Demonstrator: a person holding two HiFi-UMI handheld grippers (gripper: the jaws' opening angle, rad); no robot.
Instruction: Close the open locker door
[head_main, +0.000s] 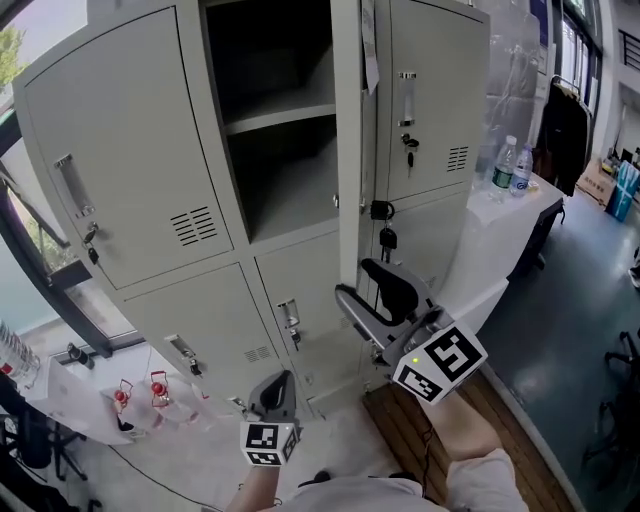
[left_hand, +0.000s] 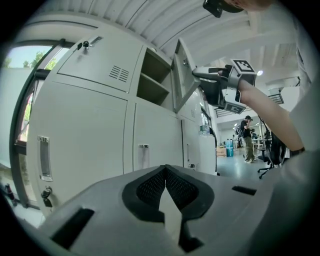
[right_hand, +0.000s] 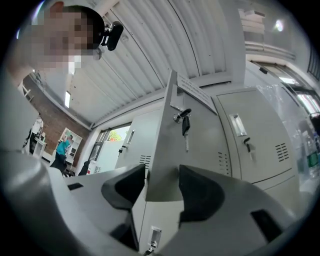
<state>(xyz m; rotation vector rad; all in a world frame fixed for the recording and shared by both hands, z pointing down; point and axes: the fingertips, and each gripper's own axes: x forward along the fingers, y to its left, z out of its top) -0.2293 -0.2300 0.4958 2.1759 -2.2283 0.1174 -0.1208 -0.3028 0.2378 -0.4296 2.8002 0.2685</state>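
Observation:
The grey locker bank has one upper compartment (head_main: 280, 150) standing open, with a shelf inside. Its door (head_main: 348, 150) swings out toward me, edge-on, and keys (head_main: 386, 238) hang from its lock. My right gripper (head_main: 357, 280) holds the door's lower free corner. In the right gripper view the door panel (right_hand: 170, 150) fills the gap between the two black pads of the right gripper (right_hand: 162, 185). My left gripper (head_main: 275, 395) hangs low in front of the bottom lockers, pads shut together on nothing (left_hand: 165, 185). From the left gripper view the door (left_hand: 184, 75) and the right gripper (left_hand: 200, 76) show up high.
A white table (head_main: 500, 230) with two water bottles (head_main: 510, 165) stands right of the lockers. Wooden boards (head_main: 420, 440) lie underfoot. Small red items (head_main: 155, 390) sit on a surface at lower left. A person (left_hand: 247, 137) and an office chair (left_hand: 267, 160) are far off.

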